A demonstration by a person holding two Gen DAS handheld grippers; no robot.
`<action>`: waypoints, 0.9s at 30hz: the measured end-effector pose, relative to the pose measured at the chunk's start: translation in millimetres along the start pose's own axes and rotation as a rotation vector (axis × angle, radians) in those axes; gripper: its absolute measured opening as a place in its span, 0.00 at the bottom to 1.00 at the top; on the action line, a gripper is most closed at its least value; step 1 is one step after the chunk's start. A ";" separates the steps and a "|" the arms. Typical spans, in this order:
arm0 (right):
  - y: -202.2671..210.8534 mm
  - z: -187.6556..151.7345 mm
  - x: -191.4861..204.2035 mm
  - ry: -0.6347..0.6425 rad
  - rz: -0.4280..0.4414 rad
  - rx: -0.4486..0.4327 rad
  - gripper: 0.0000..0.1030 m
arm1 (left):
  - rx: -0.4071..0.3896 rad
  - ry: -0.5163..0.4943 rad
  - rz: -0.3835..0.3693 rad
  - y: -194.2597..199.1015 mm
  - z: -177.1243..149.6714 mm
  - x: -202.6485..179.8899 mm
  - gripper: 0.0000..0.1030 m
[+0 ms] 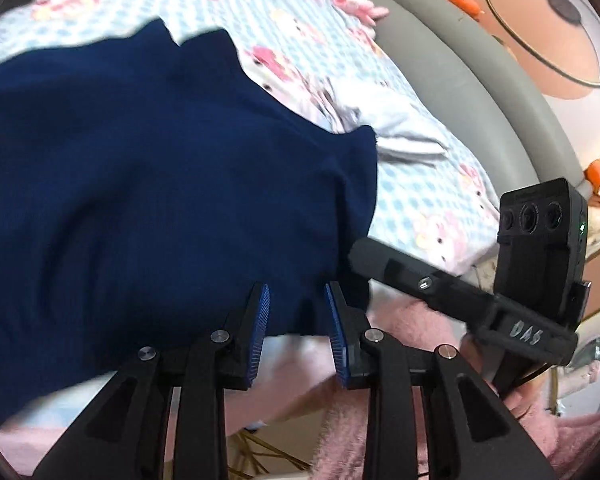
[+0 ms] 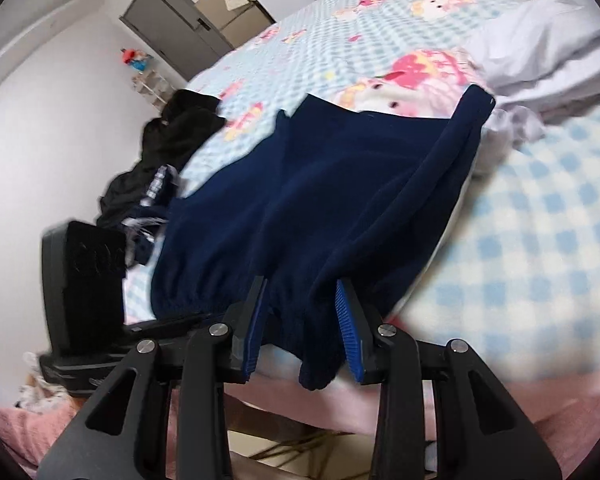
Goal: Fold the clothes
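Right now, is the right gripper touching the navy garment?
Cannot tell. In the right wrist view the right gripper is open with the navy garment hem between its fingers, but contact with either pad isn't plain.

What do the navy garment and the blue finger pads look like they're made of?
Navy garment: soft matte knit, probably fleece or jersey; it drapes in loose folds and has a gathered elastic hem. Finger pads: blue, finely ribbed, likely rubber or moulded plastic on black plastic fingers.

left gripper: black linkage | blue ribbed fingers | silver screws
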State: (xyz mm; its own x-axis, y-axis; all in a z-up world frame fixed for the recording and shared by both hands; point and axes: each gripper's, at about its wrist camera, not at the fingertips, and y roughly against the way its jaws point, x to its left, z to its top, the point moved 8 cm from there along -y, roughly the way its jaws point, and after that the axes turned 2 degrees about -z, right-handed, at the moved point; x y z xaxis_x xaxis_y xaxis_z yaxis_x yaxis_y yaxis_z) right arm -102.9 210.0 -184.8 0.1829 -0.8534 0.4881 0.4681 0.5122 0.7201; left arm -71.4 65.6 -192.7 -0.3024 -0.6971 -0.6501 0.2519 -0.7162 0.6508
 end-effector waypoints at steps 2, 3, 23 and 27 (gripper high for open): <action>1.3 -5.7 -5.8 -0.006 -0.027 0.000 0.35 | 0.030 -0.039 -0.001 -6.8 -6.1 -9.2 0.29; 1.5 -7.8 -9.0 -0.019 -0.034 -0.001 0.35 | 0.042 -0.052 0.001 -10.4 -8.8 -13.2 0.30; -2.6 -31.3 -43.6 0.025 -0.249 0.068 0.35 | 0.069 -0.135 0.124 -2.5 -16.7 -12.1 0.06; -0.9 -28.4 -43.0 -0.007 -0.184 0.052 0.35 | 0.097 -0.155 0.148 -16.8 -10.4 -22.3 0.15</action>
State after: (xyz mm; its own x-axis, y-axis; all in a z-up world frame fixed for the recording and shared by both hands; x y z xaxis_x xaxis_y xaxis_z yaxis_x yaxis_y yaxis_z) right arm -86.7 243.5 -220.4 0.0919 -0.9326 0.3491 0.4481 0.3518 0.8219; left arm -59.3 92.8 -193.2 -0.4080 -0.7756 -0.4817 0.2164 -0.5947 0.7743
